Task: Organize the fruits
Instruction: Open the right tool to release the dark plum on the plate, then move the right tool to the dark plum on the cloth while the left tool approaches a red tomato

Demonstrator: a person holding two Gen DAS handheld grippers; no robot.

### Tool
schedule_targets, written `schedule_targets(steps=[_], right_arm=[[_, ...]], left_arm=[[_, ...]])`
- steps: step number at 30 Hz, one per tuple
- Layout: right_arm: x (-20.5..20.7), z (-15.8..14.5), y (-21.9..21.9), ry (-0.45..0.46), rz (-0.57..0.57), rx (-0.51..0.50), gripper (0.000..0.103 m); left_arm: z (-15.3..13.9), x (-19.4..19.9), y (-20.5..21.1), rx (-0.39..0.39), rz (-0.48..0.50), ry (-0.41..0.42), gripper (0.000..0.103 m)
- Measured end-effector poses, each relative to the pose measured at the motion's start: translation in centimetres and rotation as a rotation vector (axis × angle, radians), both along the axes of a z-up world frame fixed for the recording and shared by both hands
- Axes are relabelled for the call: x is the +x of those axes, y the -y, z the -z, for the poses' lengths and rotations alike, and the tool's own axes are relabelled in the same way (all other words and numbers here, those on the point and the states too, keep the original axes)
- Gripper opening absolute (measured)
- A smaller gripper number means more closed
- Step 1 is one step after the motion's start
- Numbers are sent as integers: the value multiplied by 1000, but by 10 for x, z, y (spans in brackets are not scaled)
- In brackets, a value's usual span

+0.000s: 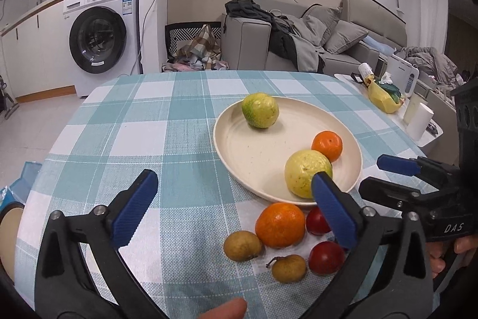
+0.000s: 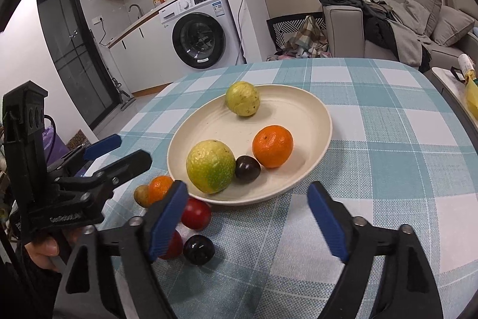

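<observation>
A cream plate (image 1: 254, 157) (image 2: 298, 115) on the checked tablecloth holds two yellow-green guavas (image 2: 210, 166) (image 2: 242, 98), an orange (image 2: 272, 146) and a dark plum (image 2: 247, 168). Beside the plate's near rim lie another orange (image 1: 279, 224), two red fruits (image 1: 325, 257) (image 1: 316, 221), two brown longans (image 1: 242, 245) (image 1: 288, 268) and a second dark plum (image 2: 198, 249). My left gripper (image 1: 233, 208) is open wide above the cloth, its right finger in front of the nearer guava (image 1: 307, 172). My right gripper (image 2: 248, 221) is open just short of the plate, nothing between its pads.
The table's far edge curves round behind the plate. A side table at the right carries a yellow bag (image 1: 384, 100) and white cups (image 1: 418, 121). Beyond stand a washing machine (image 1: 98, 38) and a grey sofa (image 1: 328, 41). A person's fingertip (image 1: 227, 310) shows at the bottom.
</observation>
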State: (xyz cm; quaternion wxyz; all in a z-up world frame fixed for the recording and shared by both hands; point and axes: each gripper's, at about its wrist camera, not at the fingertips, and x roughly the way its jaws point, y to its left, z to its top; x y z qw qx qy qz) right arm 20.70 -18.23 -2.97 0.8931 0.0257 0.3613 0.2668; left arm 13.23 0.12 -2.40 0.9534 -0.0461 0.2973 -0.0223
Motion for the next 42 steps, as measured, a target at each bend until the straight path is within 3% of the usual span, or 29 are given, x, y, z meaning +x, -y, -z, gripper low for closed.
schedule_targets(steps=[5,24,39,42], right_arm=[[-2,-2,2,-1,-11,16,102],[-22,0,3,12,-36,13,103],[-32,-3,4,44,-46,-7,103],[-35,-3,0,48,-55,-25,103]], left_arm=[[0,-5,-2,-12,-19,-8,102],[-1,-42,5,24,-28,14,102],[-12,-62,19,70,-10,79,102],[-8,-59,20,71,19,12,102]])
